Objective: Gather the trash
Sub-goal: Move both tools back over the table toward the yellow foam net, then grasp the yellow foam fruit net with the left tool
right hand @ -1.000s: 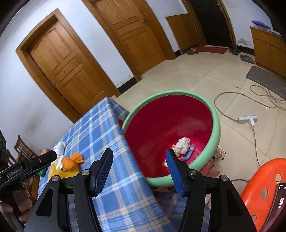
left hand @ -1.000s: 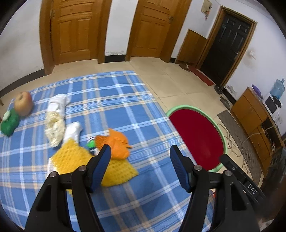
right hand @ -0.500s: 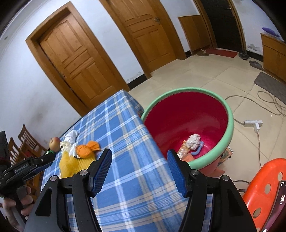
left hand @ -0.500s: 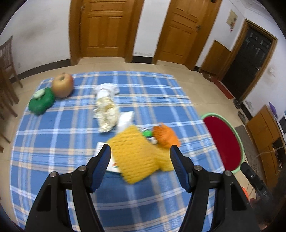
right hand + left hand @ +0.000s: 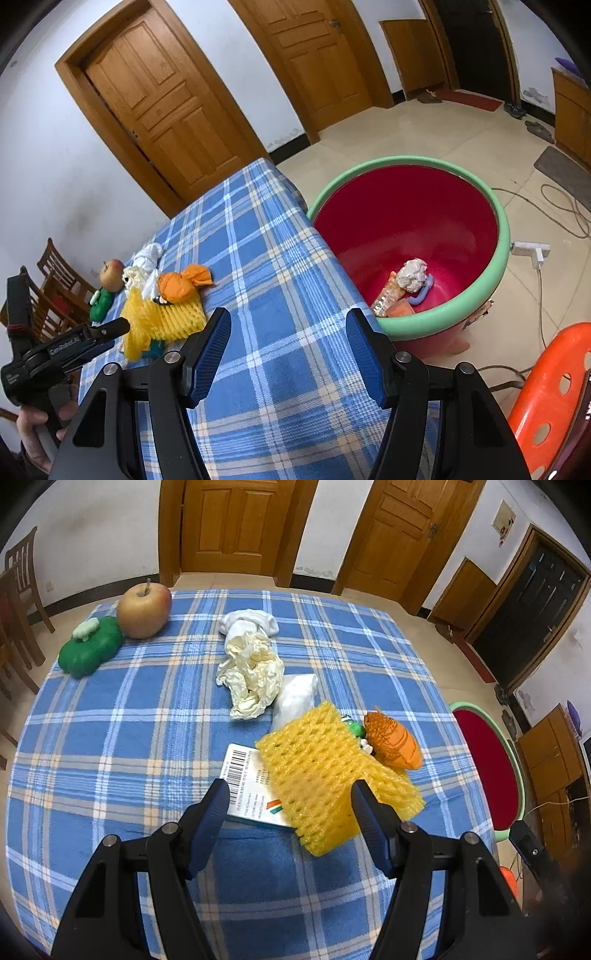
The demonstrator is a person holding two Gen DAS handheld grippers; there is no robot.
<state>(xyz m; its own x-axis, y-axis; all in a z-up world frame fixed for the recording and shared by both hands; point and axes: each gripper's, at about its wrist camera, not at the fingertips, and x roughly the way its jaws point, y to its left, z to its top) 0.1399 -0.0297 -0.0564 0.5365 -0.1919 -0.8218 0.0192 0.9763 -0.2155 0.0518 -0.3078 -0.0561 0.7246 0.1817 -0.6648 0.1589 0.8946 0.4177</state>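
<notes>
Trash lies on the blue plaid tablecloth (image 5: 122, 738): a yellow foam net (image 5: 325, 775) over a barcoded white packet (image 5: 247, 779), an orange wrapper (image 5: 393, 742), crumpled cream paper (image 5: 251, 672), a clear plastic bag (image 5: 295, 698) and a white cloth (image 5: 249, 622). My left gripper (image 5: 290, 805) is open, just short of the net. My right gripper (image 5: 288, 332) is open and empty above the table's near edge. The red bin with a green rim (image 5: 502, 251) stands beside the table and holds several scraps (image 5: 406, 284). The net also shows in the right wrist view (image 5: 162, 321).
An apple (image 5: 144, 605) and a green lidded container (image 5: 90, 646) sit at the far left of the table. Wooden chairs (image 5: 18, 598) stand on the left. An orange plastic stool (image 5: 546, 387) and floor cables with a power strip (image 5: 530, 251) lie to the right.
My left gripper has swung left and pulled back, so the yellow net now lies between its fingers. My right gripper has turned left from the bin toward the table.
</notes>
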